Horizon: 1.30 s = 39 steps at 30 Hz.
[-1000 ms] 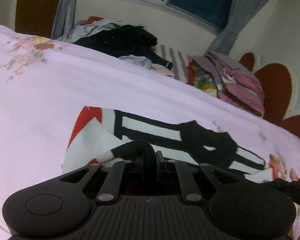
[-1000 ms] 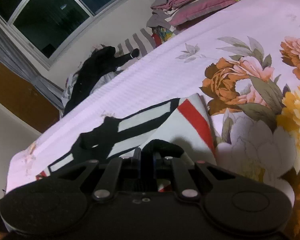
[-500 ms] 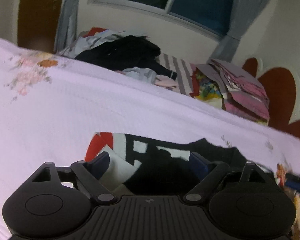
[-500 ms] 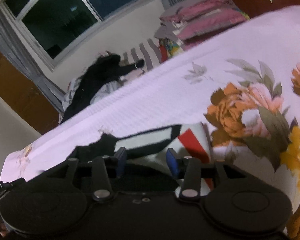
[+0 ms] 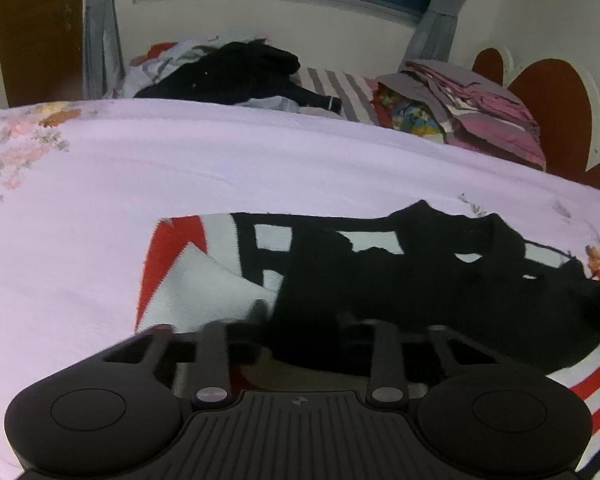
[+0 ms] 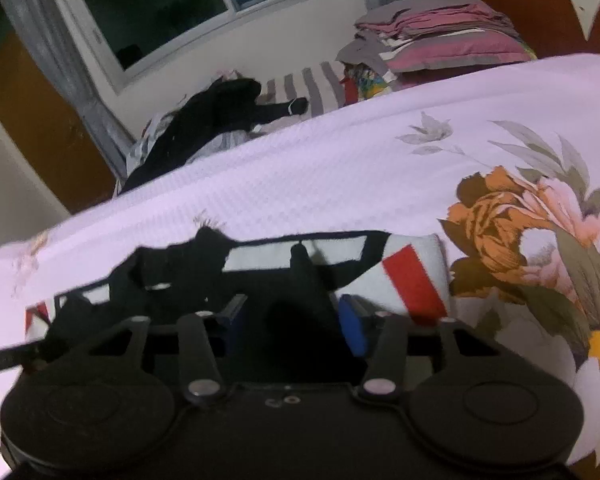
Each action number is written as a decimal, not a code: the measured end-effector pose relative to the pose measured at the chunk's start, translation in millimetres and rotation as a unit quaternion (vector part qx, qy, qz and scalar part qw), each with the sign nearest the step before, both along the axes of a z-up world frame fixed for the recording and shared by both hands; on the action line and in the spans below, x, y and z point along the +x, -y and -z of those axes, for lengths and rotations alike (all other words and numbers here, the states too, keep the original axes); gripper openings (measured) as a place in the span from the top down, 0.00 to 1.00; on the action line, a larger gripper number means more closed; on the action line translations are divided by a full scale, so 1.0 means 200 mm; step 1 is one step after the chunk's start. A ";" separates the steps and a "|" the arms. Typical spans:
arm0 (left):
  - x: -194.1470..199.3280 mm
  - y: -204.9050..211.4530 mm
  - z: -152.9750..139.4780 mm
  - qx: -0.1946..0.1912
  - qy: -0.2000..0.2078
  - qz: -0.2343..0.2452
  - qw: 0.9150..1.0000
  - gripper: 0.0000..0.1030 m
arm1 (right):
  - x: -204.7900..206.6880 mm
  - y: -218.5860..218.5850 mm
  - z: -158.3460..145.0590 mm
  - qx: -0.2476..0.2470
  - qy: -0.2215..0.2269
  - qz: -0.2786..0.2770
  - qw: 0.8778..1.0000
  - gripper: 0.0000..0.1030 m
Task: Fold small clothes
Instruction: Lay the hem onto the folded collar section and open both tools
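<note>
A small knitted sweater (image 5: 228, 280) (image 6: 404, 276), white with black and red stripes, lies flat on the pink bedspread (image 5: 180, 160) (image 6: 340, 168). Its black sleeves (image 5: 380, 288) (image 6: 300, 300) are laid across the body. My left gripper (image 5: 308, 320) hovers low over the near edge. Its jaws are closing with black sleeve cloth between them, and the fingertips are blurred and partly lost in the dark cloth. My right gripper (image 6: 296, 320) has its blue pads (image 6: 352, 328) apart on either side of a black sleeve, and its jaws are closing slightly.
A heap of dark clothes (image 5: 236, 72) (image 6: 220, 116) lies at the far side of the bed. A folded pink and grey stack (image 5: 472, 108) (image 6: 440, 36) sits by the brown headboard (image 5: 552, 112). The bedspread's big flower print (image 6: 500, 220) lies right of the sweater.
Both grippers were shut on black sleeve cuffs held up. They opened and let go, so the sleeves now rest on the sweater. Both views rolled toward level and dropped closer.
</note>
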<state>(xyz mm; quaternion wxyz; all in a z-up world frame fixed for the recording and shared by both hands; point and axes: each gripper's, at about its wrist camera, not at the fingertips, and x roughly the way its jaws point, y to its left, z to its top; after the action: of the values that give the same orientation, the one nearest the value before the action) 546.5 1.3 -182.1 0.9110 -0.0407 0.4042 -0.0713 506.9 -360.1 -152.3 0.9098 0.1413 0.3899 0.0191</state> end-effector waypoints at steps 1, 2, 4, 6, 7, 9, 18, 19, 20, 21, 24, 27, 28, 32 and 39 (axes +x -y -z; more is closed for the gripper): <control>0.00 0.00 0.00 0.006 0.002 0.002 1.000 0.94 | 0.00 -0.01 0.00 -0.007 -0.001 -0.007 1.000 0.55; -0.01 0.00 0.00 0.005 0.003 0.004 1.000 0.94 | 0.01 -0.02 0.01 -0.017 -0.003 -0.014 1.000 0.57; -0.02 -0.02 0.01 0.001 0.010 0.006 1.000 0.95 | 0.02 -0.03 0.02 -0.042 -0.006 -0.016 0.999 0.84; -0.03 -0.03 0.01 0.003 0.023 0.005 1.000 0.95 | 0.02 -0.03 0.02 -0.042 -0.004 -0.018 0.999 0.94; -0.05 -0.03 0.00 0.006 0.034 0.002 0.999 0.95 | 0.02 -0.03 0.02 -0.041 0.002 -0.020 0.999 0.94; -0.07 -0.03 0.00 0.012 0.058 -0.006 0.998 0.95 | -0.01 -0.02 -0.01 -0.041 0.026 -0.014 0.999 0.94; 0.00 -0.08 0.02 0.005 0.081 -0.078 0.994 0.96 | 0.04 0.02 0.03 -0.063 0.052 0.026 0.996 0.95; 0.01 -0.07 0.05 0.013 0.069 -0.072 0.995 0.96 | 0.05 0.03 0.06 -0.065 0.036 0.030 0.997 0.95; 0.01 -0.05 0.07 0.028 0.070 -0.064 0.995 0.96 | 0.05 0.04 0.09 -0.058 0.028 0.029 0.998 0.94; 0.01 -0.04 0.07 0.039 0.071 -0.057 0.995 0.96 | 0.05 0.04 0.09 -0.058 0.031 0.029 0.997 0.95; 0.01 -0.05 0.02 0.036 0.062 -0.052 0.996 0.95 | 0.03 0.03 0.03 -0.063 0.035 0.023 0.997 0.80; -0.02 -0.06 -0.02 0.031 0.060 -0.054 0.996 0.85 | -0.03 -0.01 -0.05 -0.070 0.052 0.018 0.996 0.73; -0.04 -0.07 -0.04 0.029 0.061 -0.055 0.996 0.68 | -0.05 -0.02 -0.07 -0.066 0.059 0.013 0.996 0.73; -0.14 -0.07 -0.14 0.023 0.090 -0.043 0.995 0.40 | -0.11 -0.10 -0.15 -0.059 0.072 -0.011 0.996 0.73; -0.25 0.13 -0.19 -0.003 0.084 0.034 0.996 0.40 | -0.18 -0.37 -0.12 -0.043 0.058 -0.072 0.995 0.74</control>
<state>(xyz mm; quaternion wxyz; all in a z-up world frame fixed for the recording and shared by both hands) 496.4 -24.7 -143.6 0.9388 -0.0238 0.3267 -0.1065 471.7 -287.1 -128.0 0.9324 0.0721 0.3458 0.0763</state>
